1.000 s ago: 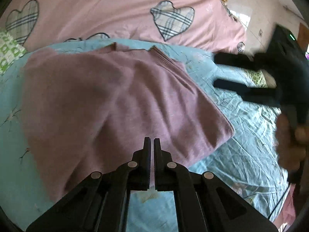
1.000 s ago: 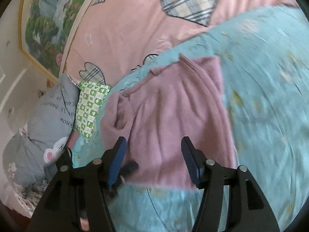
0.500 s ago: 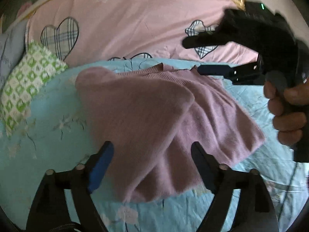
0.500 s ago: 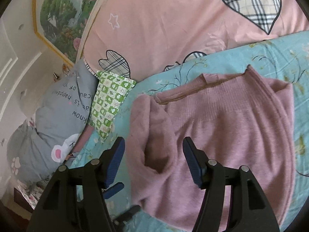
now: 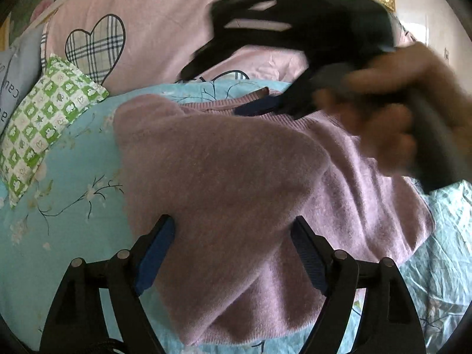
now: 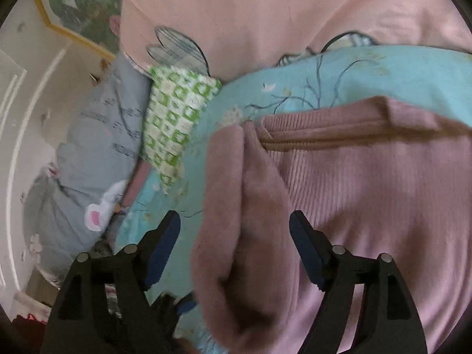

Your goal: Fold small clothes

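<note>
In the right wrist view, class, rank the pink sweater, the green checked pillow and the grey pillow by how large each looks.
1. Pink sweater, largest, though it lies nearest the camera.
2. Grey pillow.
3. Green checked pillow, smallest; it is partly tucked between the grey pillow and the blue sheet, so its real size is unsure.

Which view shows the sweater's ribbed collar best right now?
The right wrist view: the ribbed collar of the pink sweater lies in plain sight, slightly blurred. In the left wrist view the right gripper and hand cover much of it.
</note>
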The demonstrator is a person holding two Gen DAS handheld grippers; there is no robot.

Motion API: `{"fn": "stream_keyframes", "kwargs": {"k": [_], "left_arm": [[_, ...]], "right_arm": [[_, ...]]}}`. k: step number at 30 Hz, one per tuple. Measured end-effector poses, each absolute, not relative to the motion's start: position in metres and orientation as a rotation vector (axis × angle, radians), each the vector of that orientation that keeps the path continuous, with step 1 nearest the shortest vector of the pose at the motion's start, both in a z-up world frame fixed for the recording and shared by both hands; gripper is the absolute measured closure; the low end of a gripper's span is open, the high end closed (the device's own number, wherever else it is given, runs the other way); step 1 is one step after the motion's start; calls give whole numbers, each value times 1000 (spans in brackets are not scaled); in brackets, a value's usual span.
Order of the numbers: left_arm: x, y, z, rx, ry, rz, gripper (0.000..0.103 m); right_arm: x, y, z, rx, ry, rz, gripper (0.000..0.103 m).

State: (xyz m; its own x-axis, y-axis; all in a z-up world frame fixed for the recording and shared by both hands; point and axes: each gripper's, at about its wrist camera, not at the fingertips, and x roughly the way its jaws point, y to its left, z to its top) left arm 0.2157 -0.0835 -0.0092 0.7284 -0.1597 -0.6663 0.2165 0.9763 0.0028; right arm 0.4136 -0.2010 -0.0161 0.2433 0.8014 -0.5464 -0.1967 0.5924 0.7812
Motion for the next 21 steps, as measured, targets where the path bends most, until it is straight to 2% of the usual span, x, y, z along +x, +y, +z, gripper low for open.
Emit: {"fn": "stream_keyframes", "kwargs": {"k": [3,5,6,7,8,9,12,13,15,16,17,21], "left_arm": [[216,-81,-9,75,721,-216,27],[218,-79,-10,73,726,-216,37],[220,-79,-11,71,731,-216,41],[221,-77,-12,66,736,-220,46],[221,-77,-12,59,737,-220,48],[222,-76,-12,55,741,-223,48],[221,-73,-11,43,741,-236,48],[220,-73,-11,40,739,-239,48],[219,-73,-12,37,744,-237,48],[219,-74,-12,36,744,-238,48],[218,-76,-12,37,745,-238,48],[216,-75,-11,18,749,-246,48]], "right_arm": [[432,-172,-28,625,1178,819,26],[439,-152,-30,571,1195,854,27],[442,-144,-32,540,1206,851,32],[444,-137,-35,517,1216,846,56],[446,-133,-38,508,1236,840,64],[446,-134,-39,504,1237,824,70],[441,-146,-23,463,1140,790,71],[440,-153,-19,464,1117,756,69],[442,-167,-17,475,1112,694,47],[444,-172,-19,483,1119,684,27],[445,-173,-21,490,1131,696,21],[452,-163,-37,477,1212,726,21]]}}
